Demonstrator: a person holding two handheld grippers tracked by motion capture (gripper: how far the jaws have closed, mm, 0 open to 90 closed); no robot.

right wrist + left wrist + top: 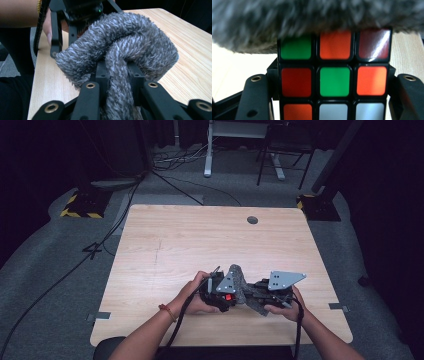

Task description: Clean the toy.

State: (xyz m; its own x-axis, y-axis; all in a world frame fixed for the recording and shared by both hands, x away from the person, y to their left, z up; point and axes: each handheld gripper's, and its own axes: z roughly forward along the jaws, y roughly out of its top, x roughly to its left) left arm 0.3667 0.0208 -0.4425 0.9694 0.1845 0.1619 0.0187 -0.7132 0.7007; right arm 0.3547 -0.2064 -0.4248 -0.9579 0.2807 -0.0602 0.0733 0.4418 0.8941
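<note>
A Rubik's cube (pixel 334 81) with green, orange, red and white stickers sits between the jaws of my left gripper (pixel 333 78), which is shut on its two sides. A grey fuzzy cloth (pixel 312 22) lies over the cube's top edge. My right gripper (pixel 118 72) is shut on a fold of that cloth (pixel 140 42), which bulges past its jaws toward the left gripper (pixel 75 15). In the high view both grippers meet near the table's front middle: the left gripper (pixel 223 295), the right gripper (pixel 254 292), and the cloth (pixel 239 279) between them.
The light wooden table (pixel 200 240) has a round cable hole (pixel 252 220) at the back right. Black cables (pixel 75 265) run over the grey floor on the left, and the white legs of a desk (pixel 207 150) stand behind the table.
</note>
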